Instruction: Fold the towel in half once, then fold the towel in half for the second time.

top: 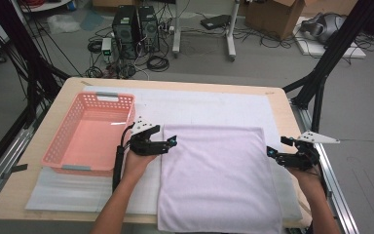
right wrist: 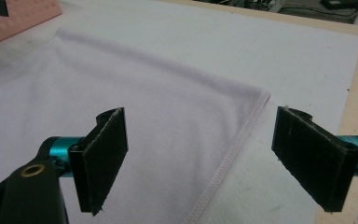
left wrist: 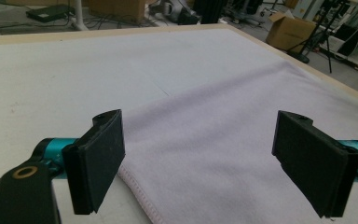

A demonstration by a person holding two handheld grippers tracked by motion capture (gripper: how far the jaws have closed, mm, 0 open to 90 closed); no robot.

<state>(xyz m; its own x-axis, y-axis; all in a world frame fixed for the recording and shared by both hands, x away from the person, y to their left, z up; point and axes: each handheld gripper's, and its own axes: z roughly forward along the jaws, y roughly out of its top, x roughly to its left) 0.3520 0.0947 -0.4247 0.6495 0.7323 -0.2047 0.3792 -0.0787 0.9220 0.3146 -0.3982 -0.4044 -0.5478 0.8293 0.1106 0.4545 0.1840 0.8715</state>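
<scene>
A: What lies nearest the person?

B: A pale lilac towel (top: 216, 180), spread flat on the white mat (top: 199, 105). Its near edge hangs at the table's front edge, and its surface looks soft and fleecy with a stitched hem along the sides.

A: And the grippers?

B: The left gripper (top: 171, 142) sits at the towel's left edge near the far corner, jaws wide apart with nothing between them; the cloth lies loose below. The right gripper (top: 271, 152) is at the right edge, likewise released and holding nothing.

A: Is the towel folded?

B: It seems a single smooth sheet, though I can't tell for sure from above. The far corners lie flat.

A: Anything beyond?

B: A pink basket (top: 88, 134) stands to the left on the wooden table (top: 73, 85).
</scene>
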